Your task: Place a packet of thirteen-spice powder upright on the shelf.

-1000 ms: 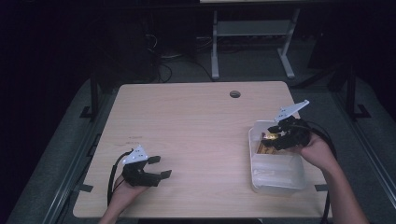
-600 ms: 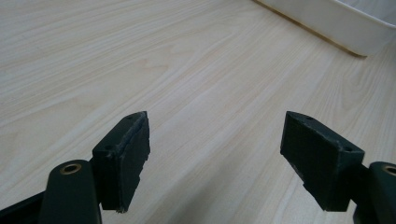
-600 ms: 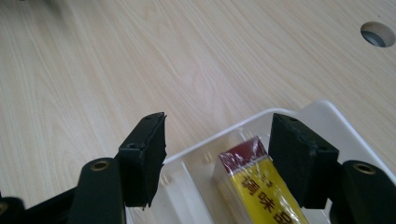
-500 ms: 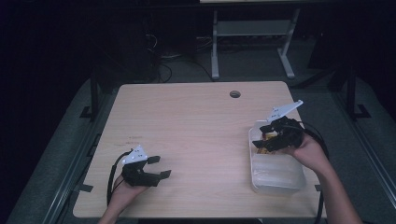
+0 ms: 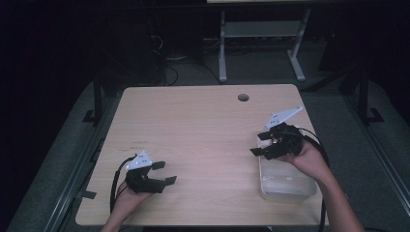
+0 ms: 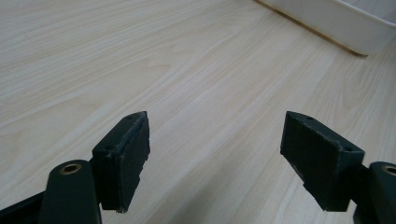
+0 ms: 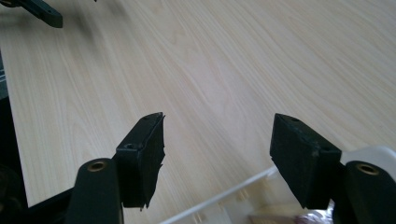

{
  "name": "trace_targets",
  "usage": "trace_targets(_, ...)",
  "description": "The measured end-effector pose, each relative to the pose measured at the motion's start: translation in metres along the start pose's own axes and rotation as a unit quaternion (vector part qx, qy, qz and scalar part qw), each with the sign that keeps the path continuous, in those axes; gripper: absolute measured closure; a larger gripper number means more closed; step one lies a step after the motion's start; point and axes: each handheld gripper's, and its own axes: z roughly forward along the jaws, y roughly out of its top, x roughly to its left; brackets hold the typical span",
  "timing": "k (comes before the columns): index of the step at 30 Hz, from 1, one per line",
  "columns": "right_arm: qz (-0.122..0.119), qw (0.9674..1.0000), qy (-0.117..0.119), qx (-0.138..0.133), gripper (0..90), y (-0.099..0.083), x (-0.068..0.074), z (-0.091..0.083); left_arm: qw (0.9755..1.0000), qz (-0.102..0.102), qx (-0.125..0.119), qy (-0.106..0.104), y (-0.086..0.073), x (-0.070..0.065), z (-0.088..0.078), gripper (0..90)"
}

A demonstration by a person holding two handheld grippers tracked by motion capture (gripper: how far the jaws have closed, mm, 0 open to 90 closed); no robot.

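Where the light wooden table point(image 5: 203, 140) meets its right edge, a clear plastic container point(image 5: 285, 186) sits, rectangular, long axis running from the near edge toward the far edge, one short end pointing at the person. Right gripper point(image 5: 263, 147) held over the container's far end, jaws spread wide with nothing between them, pointing left across the table toward its middle. Right hand point(image 5: 309, 159) wraps the gripper body from the right; grey three-cornered plate on top tilts up toward the far right.

Right gripper view: both black jaws apart over bare wood, the container's pale rim point(image 7: 219, 198) crossing beneath them at the bottom; something brownish and pinkish shows low in the container, too cropped to identify. The left gripper's jaw tip shows at the top left corner.

Left gripper point(image 5: 164, 173) near the table's front left, resting low at the tabletop, jaws parted and empty, pointing right. Left hand point(image 5: 128, 198) holds it from the near side. Left gripper view: jaws wide over bare wood grain, the container's white wall point(image 6: 336, 21) far off at top right, well apart from this gripper.

Round cable hole point(image 5: 243, 97) near the table's far edge.
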Motion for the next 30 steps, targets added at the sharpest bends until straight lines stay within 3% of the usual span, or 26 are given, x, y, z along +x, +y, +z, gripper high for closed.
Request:
trace_targets(12, -0.006, 0.9998, 0.017, -0.003, 33.6, 0.011, 0.018, 0.015, 1.0, 0.0, 0.001, 0.0, 0.0, 0.001, -0.001, 23.6)
trace_targets(30, 0.007, 0.9986, 0.05, -0.017, 31.6, 0.016, 0.041, 0.036, 1.0, 0.003, 0.003, 0.002, 0.0, 0.002, -0.002, 23.6)
